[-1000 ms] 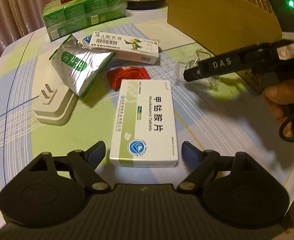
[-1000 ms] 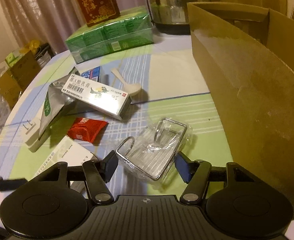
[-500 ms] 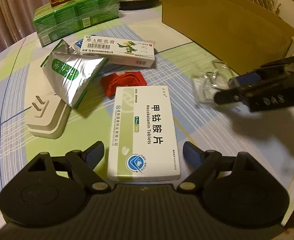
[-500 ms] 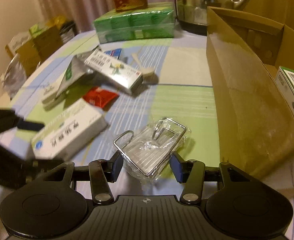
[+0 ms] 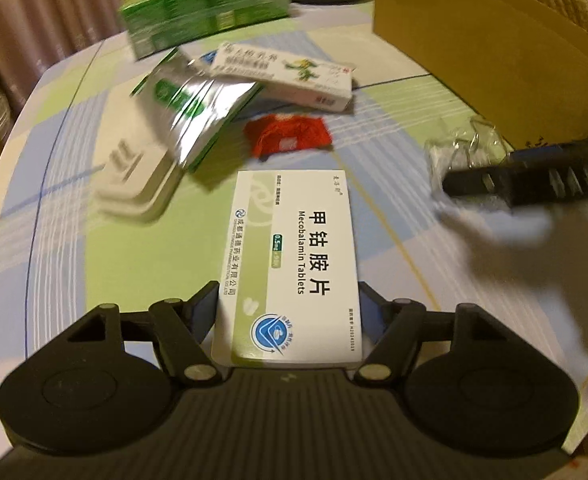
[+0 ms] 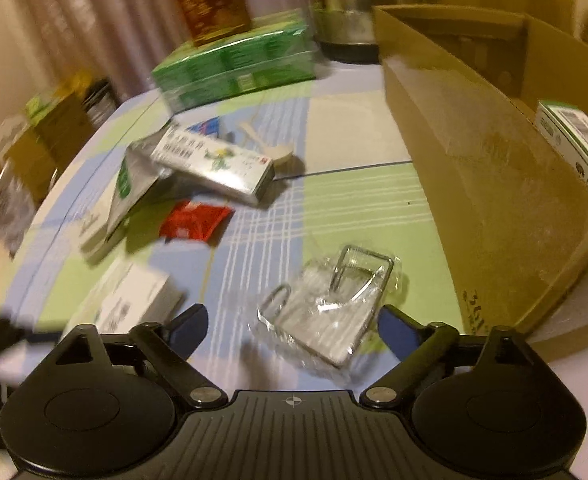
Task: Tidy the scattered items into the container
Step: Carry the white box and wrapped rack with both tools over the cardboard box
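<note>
A white Mecobalamin tablet box (image 5: 294,264) lies flat on the table between the fingers of my left gripper (image 5: 287,300); the jaws are open and sit close to both long sides. My right gripper (image 6: 291,324) is open around a wire clip in clear plastic wrap (image 6: 330,308), with a gap on each side. The right gripper also shows in the left wrist view (image 5: 534,178) above the wrapped clip (image 5: 466,152). The cardboard box (image 6: 474,152) stands to the right and holds a green and white carton (image 6: 574,140).
On the checked tablecloth lie a red sachet (image 5: 287,138), a silver foil pouch (image 5: 197,120), a long ointment box (image 5: 289,76), a white plug adapter (image 5: 133,184) and a plastic spoon (image 6: 269,144). Green tissue packs (image 6: 233,64) and a steel kettle (image 6: 358,4) stand at the back.
My left gripper has moved forward and its fingers now flank the tablet box closely. My right gripper has opened wider around the wrapped clip. Both views are blurred by motion.
</note>
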Available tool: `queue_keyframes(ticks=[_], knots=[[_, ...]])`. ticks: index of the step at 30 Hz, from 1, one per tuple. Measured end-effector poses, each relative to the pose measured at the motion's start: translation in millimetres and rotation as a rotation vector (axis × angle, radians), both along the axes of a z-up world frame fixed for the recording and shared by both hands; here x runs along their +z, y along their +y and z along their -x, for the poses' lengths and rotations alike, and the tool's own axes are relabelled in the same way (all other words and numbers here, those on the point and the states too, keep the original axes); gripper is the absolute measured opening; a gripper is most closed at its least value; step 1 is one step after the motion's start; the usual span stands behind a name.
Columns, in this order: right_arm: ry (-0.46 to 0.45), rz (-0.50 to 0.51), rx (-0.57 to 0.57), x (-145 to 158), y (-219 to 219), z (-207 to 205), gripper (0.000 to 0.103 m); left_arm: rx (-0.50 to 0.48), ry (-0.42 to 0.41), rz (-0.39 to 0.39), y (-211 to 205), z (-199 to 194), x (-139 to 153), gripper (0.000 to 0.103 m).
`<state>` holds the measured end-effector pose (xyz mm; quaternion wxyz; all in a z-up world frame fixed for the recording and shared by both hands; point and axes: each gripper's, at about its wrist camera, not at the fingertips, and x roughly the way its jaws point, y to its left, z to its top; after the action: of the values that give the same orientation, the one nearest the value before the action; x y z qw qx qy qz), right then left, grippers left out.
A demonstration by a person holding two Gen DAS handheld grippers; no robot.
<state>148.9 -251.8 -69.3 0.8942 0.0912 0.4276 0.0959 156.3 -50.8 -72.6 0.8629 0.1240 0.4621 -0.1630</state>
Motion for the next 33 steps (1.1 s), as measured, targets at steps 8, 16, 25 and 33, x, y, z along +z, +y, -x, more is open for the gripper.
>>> queue_keyframes(ticks=[8, 16, 25, 33], knots=[[0.038, 0.046, -0.072, -8.8, 4.6, -16.2, 0.066, 0.049, 0.002, 0.031, 4.1, 14.0, -2.0, 0.068], [-0.016, 0.101, 0.045, -7.1, -2.7, 2.6, 0.057, 0.049, 0.001, 0.045, 2.1, 11.6, 4.3, 0.079], [-0.052, 0.128, 0.136, -4.2, -2.2, 25.8, 0.058, 0.015, 0.031, -0.007, -5.5, -7.1, -3.0, 0.078], [-0.056, 0.104, 0.161, 0.1, -0.3, 31.5, 0.057, 0.014, 0.042, 0.008, -4.4, -4.7, 1.7, 0.067]])
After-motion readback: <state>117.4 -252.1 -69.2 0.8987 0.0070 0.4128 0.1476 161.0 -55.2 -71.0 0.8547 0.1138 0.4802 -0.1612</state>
